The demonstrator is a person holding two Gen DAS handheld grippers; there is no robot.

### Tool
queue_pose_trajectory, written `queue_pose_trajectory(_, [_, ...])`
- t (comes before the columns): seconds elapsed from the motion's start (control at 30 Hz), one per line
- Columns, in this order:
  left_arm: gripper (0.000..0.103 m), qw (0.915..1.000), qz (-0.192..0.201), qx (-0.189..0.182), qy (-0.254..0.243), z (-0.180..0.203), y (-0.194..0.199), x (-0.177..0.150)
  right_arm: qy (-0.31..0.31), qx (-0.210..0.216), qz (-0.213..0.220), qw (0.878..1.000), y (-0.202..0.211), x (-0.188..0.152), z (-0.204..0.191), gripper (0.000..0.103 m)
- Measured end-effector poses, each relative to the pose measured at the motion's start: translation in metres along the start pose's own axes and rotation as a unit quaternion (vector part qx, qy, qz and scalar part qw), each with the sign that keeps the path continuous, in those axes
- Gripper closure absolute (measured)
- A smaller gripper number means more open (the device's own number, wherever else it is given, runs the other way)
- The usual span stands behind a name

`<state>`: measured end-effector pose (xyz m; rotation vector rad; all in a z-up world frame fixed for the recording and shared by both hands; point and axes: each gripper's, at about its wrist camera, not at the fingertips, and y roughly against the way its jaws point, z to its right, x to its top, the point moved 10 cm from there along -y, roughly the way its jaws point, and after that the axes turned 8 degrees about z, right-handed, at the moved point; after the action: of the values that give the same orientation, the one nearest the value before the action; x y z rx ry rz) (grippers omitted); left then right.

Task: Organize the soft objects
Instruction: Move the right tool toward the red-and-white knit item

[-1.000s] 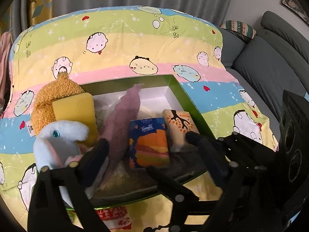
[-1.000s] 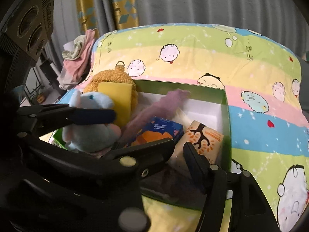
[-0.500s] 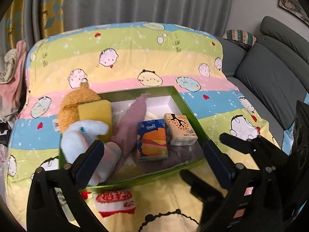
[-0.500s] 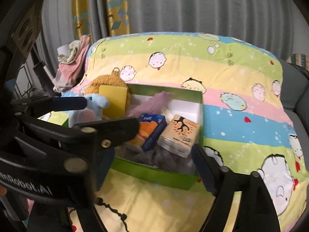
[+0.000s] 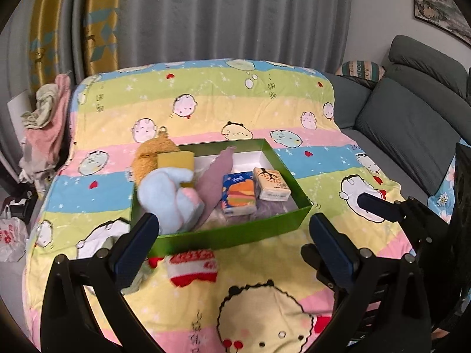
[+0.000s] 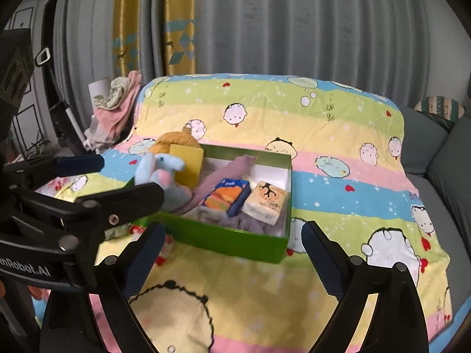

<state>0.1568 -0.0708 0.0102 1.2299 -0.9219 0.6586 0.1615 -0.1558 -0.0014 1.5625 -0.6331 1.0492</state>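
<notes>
While both grippers [image 5: 232, 232] [image 6: 232, 238] gape empty, green box [image 5: 235, 235] holds plush toy [image 5: 167, 197], tissue packs [image 5: 238, 194].

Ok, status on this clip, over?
Left gripper open, right gripper open, both empty. Green box full. Red-white sock outside it.

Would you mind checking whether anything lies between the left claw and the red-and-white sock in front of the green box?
Nothing visible does. The sock lies on the blanket just outside the box's near wall, and the open left claw is above it with bare blanket between its fingers.
</notes>
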Motion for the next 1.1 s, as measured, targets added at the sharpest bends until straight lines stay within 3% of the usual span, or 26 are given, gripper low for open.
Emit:
queue_pose_trajectory(0.47, [0.001,0.9994,0.03,0.02,0.001,-0.014,0.062,-0.015,-0.001,0.021,0.019,1.0,0.053,0.003,-0.036,0.009])
queue_pose_trajectory(1.1, [0.001,0.999,-0.006,0.025,0.036,-0.044,0.061,-0.056,0.008,0.033,-0.014,0.999,0.05,-0.024,-0.061,0.009])
